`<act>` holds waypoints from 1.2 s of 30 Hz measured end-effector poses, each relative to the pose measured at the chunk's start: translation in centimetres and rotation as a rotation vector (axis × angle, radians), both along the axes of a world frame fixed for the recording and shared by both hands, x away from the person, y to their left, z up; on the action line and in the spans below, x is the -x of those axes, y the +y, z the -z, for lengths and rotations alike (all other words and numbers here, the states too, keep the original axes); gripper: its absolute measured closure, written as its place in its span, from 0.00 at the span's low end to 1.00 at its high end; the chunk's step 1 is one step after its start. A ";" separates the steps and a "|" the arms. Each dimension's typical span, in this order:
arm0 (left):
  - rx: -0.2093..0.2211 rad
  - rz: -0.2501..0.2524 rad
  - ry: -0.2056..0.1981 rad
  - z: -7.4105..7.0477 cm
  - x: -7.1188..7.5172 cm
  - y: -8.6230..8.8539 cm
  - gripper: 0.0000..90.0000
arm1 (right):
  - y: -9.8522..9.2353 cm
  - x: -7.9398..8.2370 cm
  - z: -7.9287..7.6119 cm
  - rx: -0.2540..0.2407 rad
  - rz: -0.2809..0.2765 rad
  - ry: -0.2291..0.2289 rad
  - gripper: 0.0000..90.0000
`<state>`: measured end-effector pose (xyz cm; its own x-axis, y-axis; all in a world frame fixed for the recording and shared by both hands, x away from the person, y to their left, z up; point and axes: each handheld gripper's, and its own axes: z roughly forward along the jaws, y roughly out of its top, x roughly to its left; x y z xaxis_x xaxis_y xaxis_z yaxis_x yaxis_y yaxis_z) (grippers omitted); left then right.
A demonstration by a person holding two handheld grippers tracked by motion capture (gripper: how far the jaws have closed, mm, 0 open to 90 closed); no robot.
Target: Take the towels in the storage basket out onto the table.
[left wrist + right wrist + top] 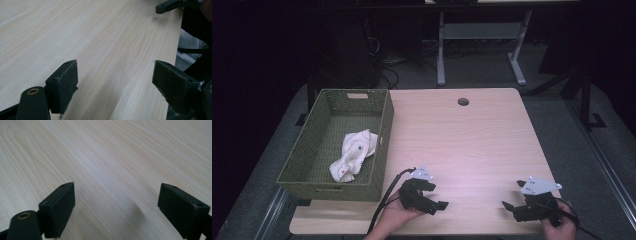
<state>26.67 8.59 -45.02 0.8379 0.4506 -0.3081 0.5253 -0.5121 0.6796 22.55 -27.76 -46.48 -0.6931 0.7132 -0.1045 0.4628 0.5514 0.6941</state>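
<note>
The cloth (353,155), white with small coloured marks, lies crumpled inside the green woven basket (383,131), toward its near right portion. Its long axis runs from the near left of the basket floor up toward the far right, where one end rests against the right wall. Nothing touches it.

The basket stands on the left part of the surface (472,145), its near left corner overhanging the edge.

The left gripper (432,199) rests low at the near edge of the surface, just right of the basket's near right corner. Its fingers (65,85) stand wide apart with bare wood between them, and they point right, away from the basket. The cloth lies to the far left of this gripper, beyond the basket wall.

The right gripper (512,206) sits at the near right of the surface, well apart from the basket, pointing left toward the other gripper. Its fingers (60,207) are likewise spread, holding nothing.

Judgement: the left gripper is plainly the nearer to the cloth. Any reach for it would require that gripper to turn about, rise over the basket's right wall and come down across the cloth's long axis. The wall is the one obstruction.
</note>
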 end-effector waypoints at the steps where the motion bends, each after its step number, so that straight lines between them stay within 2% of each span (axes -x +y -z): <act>1: -0.006 0.006 -0.004 0.0 -0.1 0.0 0.23 | 0.0 0.0 0.0 0.003 -0.002 0.001 0.16; 9: -0.025 0.018 -0.012 0.0 -0.2 -0.4 0.23 | -0.1 -0.1 0.0 -0.003 0.007 0.005 0.16; 10: -0.038 0.010 -0.027 -0.3 -0.4 -0.4 0.23 | -0.1 -0.1 0.0 -0.004 0.009 0.004 0.16; 15: -0.027 -0.015 -0.032 -1.3 -1.3 0.0 0.23 | 0.1 -0.2 0.0 0.001 0.008 0.007 0.16; 18: -0.007 -0.032 -0.025 -2.5 -2.2 0.2 0.23 | 0.4 -0.1 0.0 0.002 0.007 0.006 0.16; 23: -0.013 -0.028 -0.005 -3.5 -3.2 0.1 0.23 | 0.4 -0.1 0.0 0.002 0.009 0.006 0.16; 25: -0.025 -0.024 -0.011 -4.1 -3.5 0.0 0.23 | 0.3 -0.1 0.0 0.003 0.009 0.004 0.16; 30: -0.011 -0.003 -0.028 -6.1 -3.9 -0.2 0.23 | 0.3 -0.1 0.0 -0.001 0.009 0.003 0.16; 33: -0.016 0.002 -0.025 -6.7 -4.2 -0.1 0.23 | 0.3 -0.1 0.0 0.004 0.004 0.002 0.16; 34: -0.014 0.012 -0.012 -7.2 -4.5 0.0 0.23 | 0.3 0.0 -0.1 0.001 0.006 0.002 0.16; 36: -0.017 0.012 -0.016 -7.8 -4.7 0.2 0.23 | 0.3 0.0 -0.1 -0.002 0.007 -0.001 0.16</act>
<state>31.35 8.76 -37.18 0.8481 0.4455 -0.2868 0.5080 -0.5294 0.6795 22.53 -27.44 -46.36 -0.6878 0.7184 -0.1041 0.4658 0.5468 0.6957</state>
